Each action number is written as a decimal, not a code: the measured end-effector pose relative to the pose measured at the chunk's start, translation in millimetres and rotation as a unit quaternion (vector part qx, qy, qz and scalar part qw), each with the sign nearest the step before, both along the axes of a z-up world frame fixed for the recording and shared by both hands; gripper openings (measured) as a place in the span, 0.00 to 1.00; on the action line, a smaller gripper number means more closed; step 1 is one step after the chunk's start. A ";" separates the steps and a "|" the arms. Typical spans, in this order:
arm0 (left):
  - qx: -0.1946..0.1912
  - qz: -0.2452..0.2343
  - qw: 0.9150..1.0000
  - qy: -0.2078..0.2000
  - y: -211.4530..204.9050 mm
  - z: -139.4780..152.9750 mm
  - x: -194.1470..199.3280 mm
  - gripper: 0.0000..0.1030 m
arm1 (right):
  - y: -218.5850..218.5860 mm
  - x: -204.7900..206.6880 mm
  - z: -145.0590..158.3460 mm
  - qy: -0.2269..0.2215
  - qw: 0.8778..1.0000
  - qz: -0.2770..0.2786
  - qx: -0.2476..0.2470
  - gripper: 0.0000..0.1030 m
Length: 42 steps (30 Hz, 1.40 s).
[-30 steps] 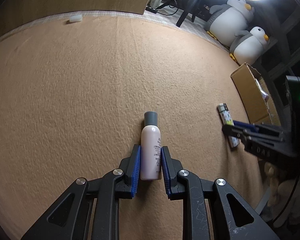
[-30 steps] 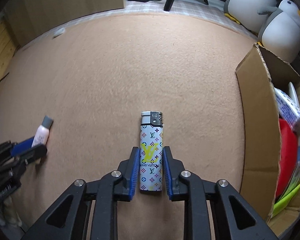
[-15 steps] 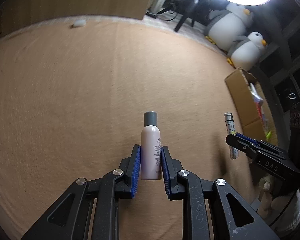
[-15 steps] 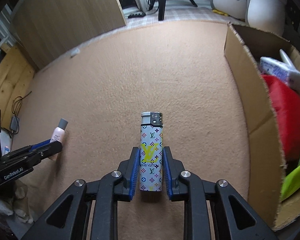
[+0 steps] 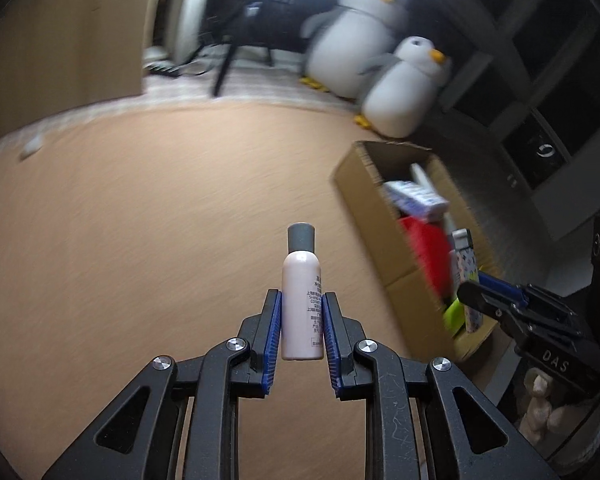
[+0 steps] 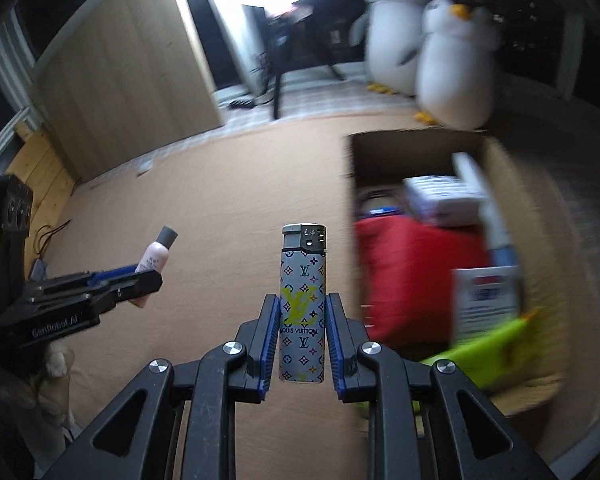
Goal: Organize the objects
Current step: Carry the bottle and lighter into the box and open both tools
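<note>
A small pale pink bottle (image 5: 302, 300) with a grey cap is clamped between the blue pads of my left gripper (image 5: 301, 300), held above the tan carpet. My right gripper (image 6: 302, 304) is shut on a white patterned lighter (image 6: 302, 308), also lifted off the floor. An open cardboard box (image 5: 374, 200) with a red item and several packages stands to the right in the left wrist view. In the right wrist view the cardboard box (image 6: 350, 160) lies just right of the lighter. Each gripper shows in the other's view: the right gripper (image 5: 470, 296) and the left gripper (image 6: 150, 276).
Two plush penguins (image 5: 404, 88) sit behind the box. A wooden panel (image 6: 124, 80) and a tripod stand (image 6: 278, 80) are at the back. A small white object (image 5: 32, 146) lies at the carpet's far left edge. A bright ring light glares overhead.
Both grippers have lifted their objects off the carpet and swung towards the cardboard box, which now appears closer and larger in both views.
</note>
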<state>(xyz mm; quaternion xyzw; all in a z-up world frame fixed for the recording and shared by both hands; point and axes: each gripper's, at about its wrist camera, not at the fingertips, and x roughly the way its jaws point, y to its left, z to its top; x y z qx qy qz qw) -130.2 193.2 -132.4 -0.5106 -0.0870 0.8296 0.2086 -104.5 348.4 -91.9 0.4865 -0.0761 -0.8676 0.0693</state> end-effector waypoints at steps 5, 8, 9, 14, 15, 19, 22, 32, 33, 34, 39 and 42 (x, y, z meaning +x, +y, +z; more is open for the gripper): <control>-0.002 -0.027 1.000 0.014 58.2 9.1 -27.0 0.21 | 43.7 7.1 7.6 0.007 0.999 -0.029 0.016 0.20; -0.010 -0.038 0.999 0.016 87.4 8.4 -43.0 0.21 | 63.2 7.8 6.8 0.008 0.999 -0.041 0.023 0.20; -0.013 -0.041 0.999 0.015 95.2 7.4 -47.6 0.21 | 68.4 6.4 5.9 0.008 0.999 -0.043 0.025 0.20; -0.026 -0.044 0.999 0.011 128.4 -0.5 -70.9 0.21 | 80.7 1.2 2.8 0.011 0.998 -0.042 0.034 0.20; -0.029 -0.045 0.999 0.009 132.7 -2.3 -74.6 0.21 | 82.0 0.4 2.0 0.013 0.998 -0.040 0.038 0.20; -0.040 -0.050 0.998 0.006 149.3 -8.5 -86.3 0.21 | 86.3 -1.7 -1.0 0.017 0.998 -0.038 0.041 0.20; -0.046 -0.052 0.998 0.008 158.3 -9.9 -92.9 0.21 | 90.1 -3.6 -2.8 0.018 0.998 -0.036 0.042 0.20; -0.048 -0.048 0.998 0.004 165.6 -9.2 -105.9 0.38 | 97.4 -3.8 -1.4 0.024 0.998 -0.034 0.041 0.20; -0.047 -0.047 0.998 0.003 165.2 -8.8 -106.7 0.49 | 97.6 -3.7 -0.2 0.027 0.998 -0.034 0.042 0.21; -0.046 -0.047 0.998 0.004 165.1 -8.2 -106.9 0.52 | 97.2 -3.2 0.8 0.028 0.998 -0.034 0.042 0.27; -0.048 -0.043 0.998 0.010 160.8 -4.5 -106.0 0.52 | 95.5 -2.8 5.6 0.033 0.998 -0.036 0.046 0.52; -0.047 -0.040 0.998 0.013 154.7 -2.2 -104.5 0.52 | 94.8 -3.8 6.2 0.031 0.998 -0.039 0.045 0.55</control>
